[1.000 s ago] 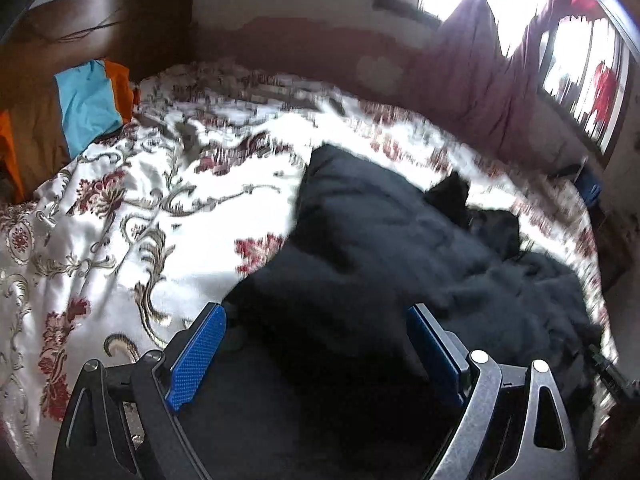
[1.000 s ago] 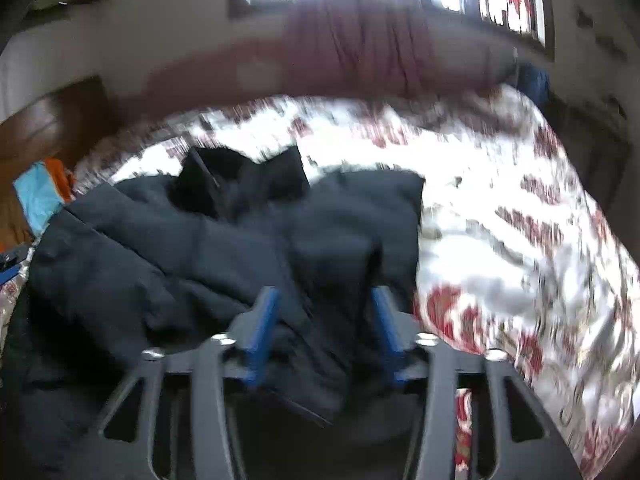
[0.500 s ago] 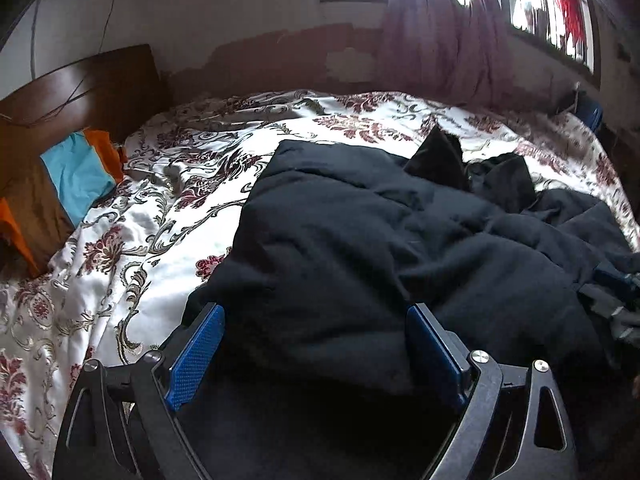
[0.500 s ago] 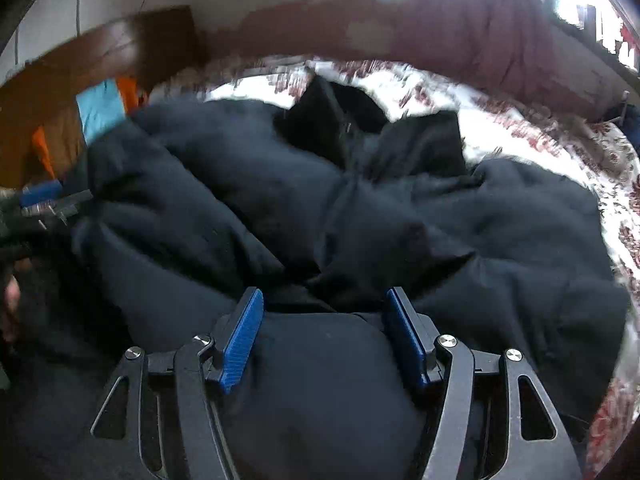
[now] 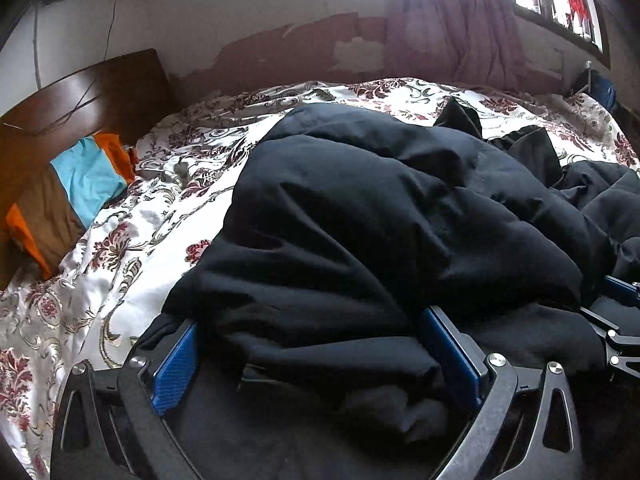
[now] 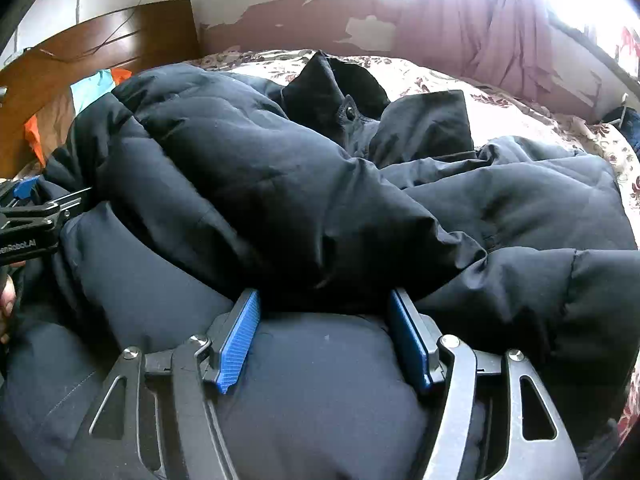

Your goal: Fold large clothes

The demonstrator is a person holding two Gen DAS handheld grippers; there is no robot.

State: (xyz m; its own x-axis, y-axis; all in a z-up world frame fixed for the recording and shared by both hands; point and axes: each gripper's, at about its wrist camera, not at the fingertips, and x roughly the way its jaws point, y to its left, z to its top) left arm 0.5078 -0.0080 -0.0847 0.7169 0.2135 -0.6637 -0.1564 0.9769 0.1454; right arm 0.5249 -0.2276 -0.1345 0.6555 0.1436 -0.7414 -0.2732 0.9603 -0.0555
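item: black padded coat (image 5: 380, 216) on bed (image 5: 132, 240). my left tool (image 5: 316, 356) opening, right tool (image 6: 324, 336) spread; folded flap at twelve o'clock may spring back, puffy filling.

The puffer jacket (image 6: 248, 168) is matt, quilted dark cloth. The floral bedspread (image 5: 132, 240) looks satiny, probably glossy fabric. The headboard (image 5: 88, 96) is polished wood; gripper pads (image 6: 240, 340) ribbed blue plastic.

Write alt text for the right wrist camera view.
A puffy black quilted jacket lies heaped on a floral bedspread, a fold between the right gripper's blue pads. The left gripper reaches in from the left edge.
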